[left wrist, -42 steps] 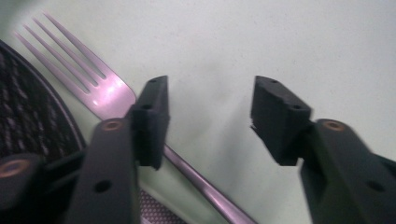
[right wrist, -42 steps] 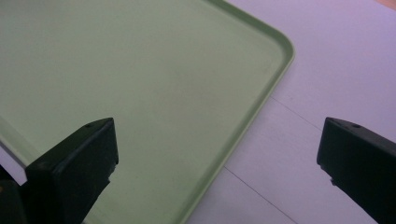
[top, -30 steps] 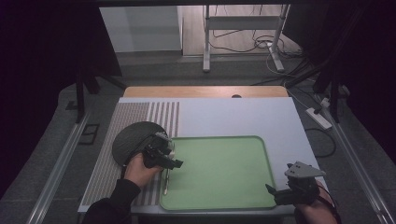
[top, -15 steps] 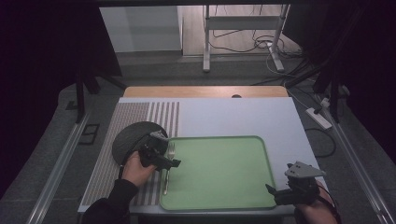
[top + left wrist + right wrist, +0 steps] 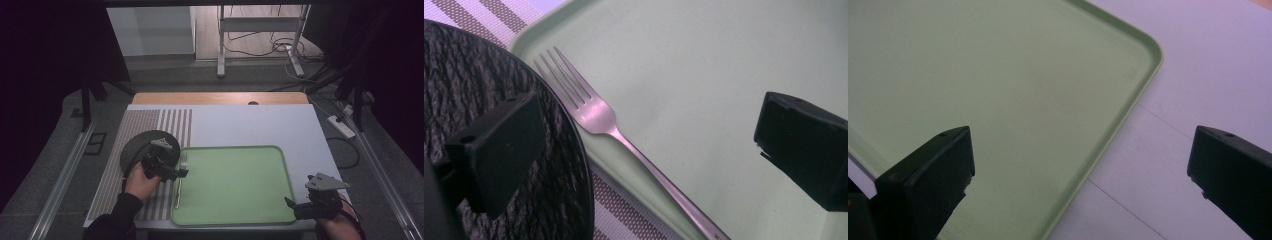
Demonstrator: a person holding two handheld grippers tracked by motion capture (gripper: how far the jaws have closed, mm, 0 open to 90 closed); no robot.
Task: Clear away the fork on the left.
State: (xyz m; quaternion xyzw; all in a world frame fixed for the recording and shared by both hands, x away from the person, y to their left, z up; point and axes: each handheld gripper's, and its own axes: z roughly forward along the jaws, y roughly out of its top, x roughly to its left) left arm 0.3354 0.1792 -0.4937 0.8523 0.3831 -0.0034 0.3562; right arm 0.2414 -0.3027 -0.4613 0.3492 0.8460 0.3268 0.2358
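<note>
Lying along the left edge of the green tray [image 5: 235,185], at lower centre-left of the high view: the fork [image 5: 180,182], tines pointing to the top of the frame. Hovering just left of it, the left tool [image 5: 175,172], jaws standing wide apart after just opening, nothing clamped between them. Showing in the left gripper view: fork [image 5: 596,115] running diagonally between the two jaws, dark round mat [image 5: 484,90] at left. Waiting at lower right, by the tray's near right corner, the right tool [image 5: 295,207], jaws spread wide over tray rim [image 5: 1118,125] and white desk [image 5: 1198,65], gripping nothing.
</note>
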